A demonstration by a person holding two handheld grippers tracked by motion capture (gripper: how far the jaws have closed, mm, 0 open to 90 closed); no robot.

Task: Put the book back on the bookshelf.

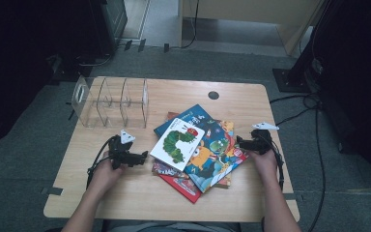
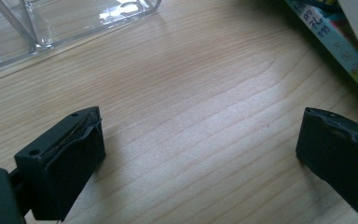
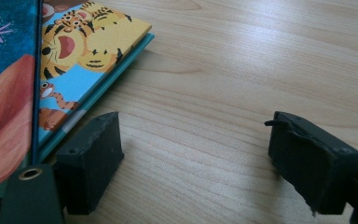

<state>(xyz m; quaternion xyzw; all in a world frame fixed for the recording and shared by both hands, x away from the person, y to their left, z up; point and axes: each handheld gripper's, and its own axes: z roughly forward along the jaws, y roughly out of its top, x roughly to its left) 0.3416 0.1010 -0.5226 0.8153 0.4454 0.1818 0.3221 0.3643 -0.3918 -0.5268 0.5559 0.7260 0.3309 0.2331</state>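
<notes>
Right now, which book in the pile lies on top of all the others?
The white caterpillar book. Its whole cover shows, tilted across the pile's left side, while the blue monster book and red book are partly covered.

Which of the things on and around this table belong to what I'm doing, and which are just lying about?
In the job: pile of picture books; clear divided rack; left gripper and right gripper, both open.

Lying about: cables on the floor; black stand base.
</notes>
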